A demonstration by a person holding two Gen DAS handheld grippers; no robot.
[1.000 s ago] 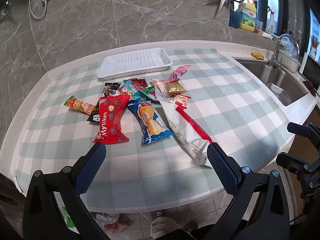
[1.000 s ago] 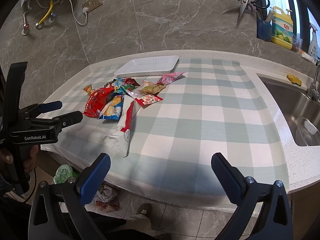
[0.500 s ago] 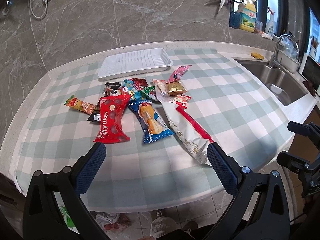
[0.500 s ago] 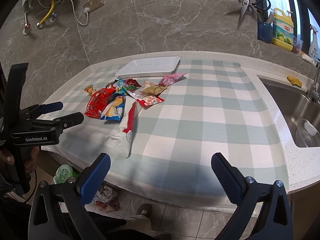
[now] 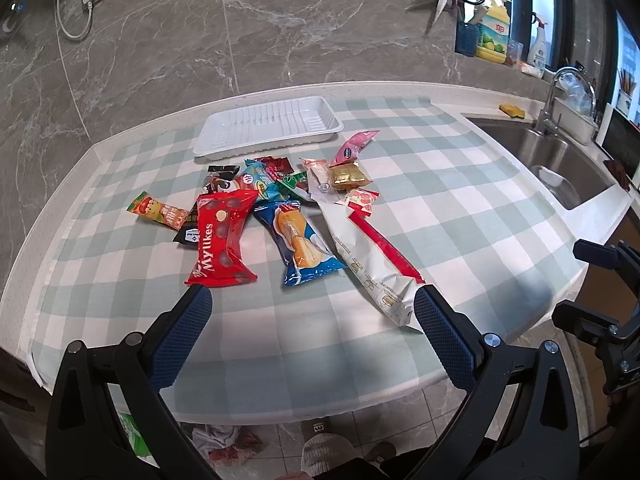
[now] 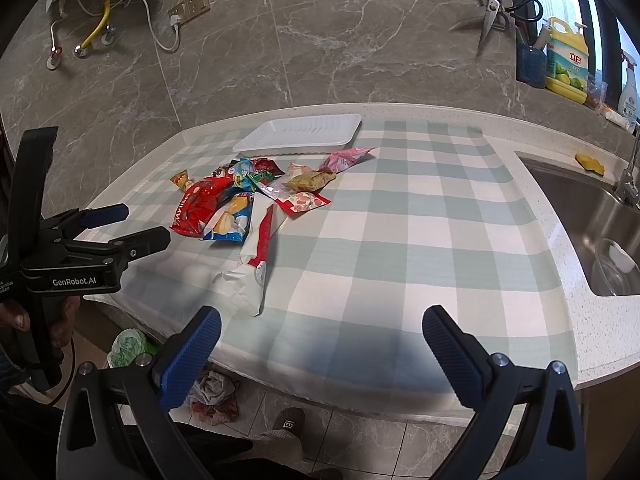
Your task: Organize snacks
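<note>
1. While I look down past my left gripper [image 5: 308,300], its jaws are spread wide and hold nothing, just above the near edge of the bench [image 5: 472,92].
2. My right gripper [image 6: 320,322] has its jaws spread wide too, with nothing in them, over the near edge further right.
3. Closest to me lies a long white and red packet [image 5: 372,252]; its near end is just beside my left gripper's right finger [image 5: 440,328].
4. Left of that lies a blue packet [image 5: 300,244] with a yellow snack drawn on it.
5. Next to it is a red Mylikes bag [image 5: 222,240], and its near end is close to my left gripper's other finger.
6. Further left, a small orange and green packet [image 5: 158,210] sits a bit apart.
7. Behind these is a heap of little snacks, with a gold packet [image 5: 349,176] and a pink packet [image 5: 354,146] at the right side.
8. All the snacks lie on the checked cloth [image 5: 460,200] that covers the bench.
9. Past the heap sits a white tray [image 5: 268,126] with nothing in it, close to the grey stone wall [image 5: 280,20].
10. Far off to the right is a sink [image 5: 560,160].
</note>
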